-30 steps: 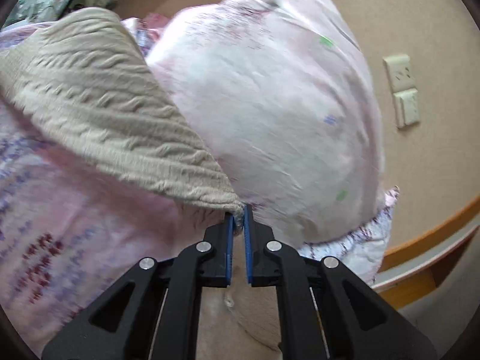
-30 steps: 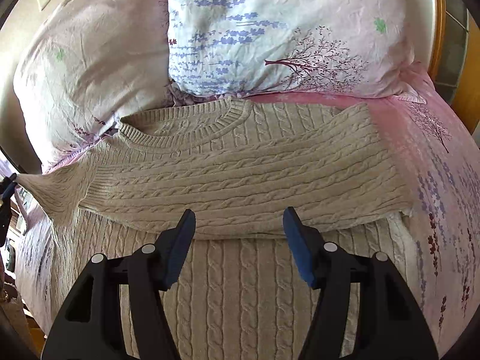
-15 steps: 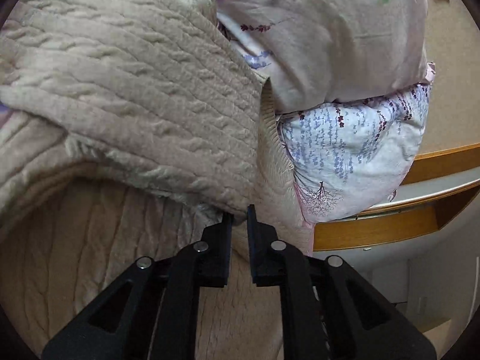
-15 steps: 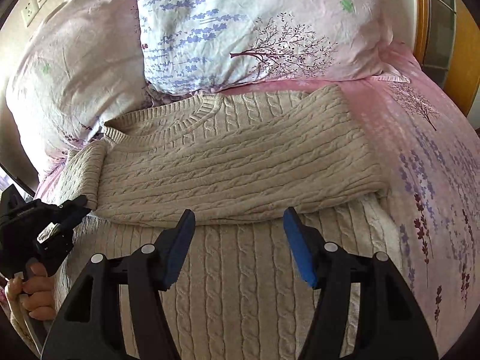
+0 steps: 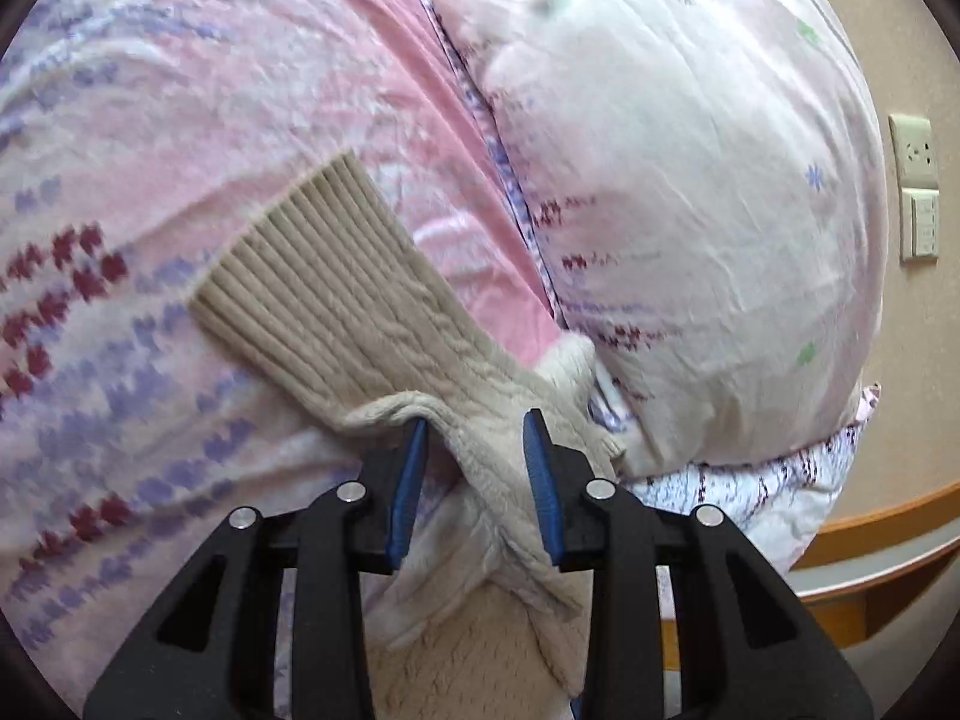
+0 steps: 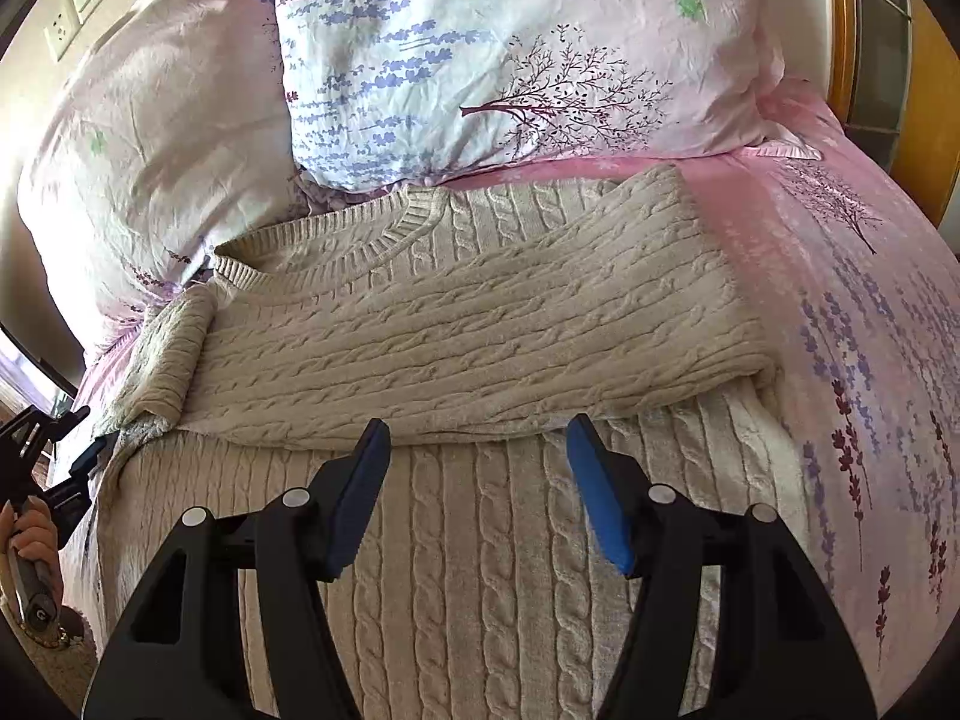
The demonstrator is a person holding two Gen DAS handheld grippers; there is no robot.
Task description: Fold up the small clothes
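The left gripper (image 5: 474, 456) is open, and a fold of the sweater sleeve (image 5: 336, 294) lies between its blue pads without being pinched. Past them the sleeve runs out over the pink bedsheet (image 5: 180, 90) to its ribbed cuff. The gripper's black arms hide the near part of the sleeve. Farther off sits a pale pillow (image 5: 678, 180), a bit blurry.

The right gripper (image 6: 477, 450) is open wide and holds nothing. It hangs over the cream sweater (image 6: 456, 324), which lies flat on the bed with one sleeve folded across its chest. The sweater's bottom edge is cut off. Behind the collar leans a flowery pillow (image 6: 510, 60).
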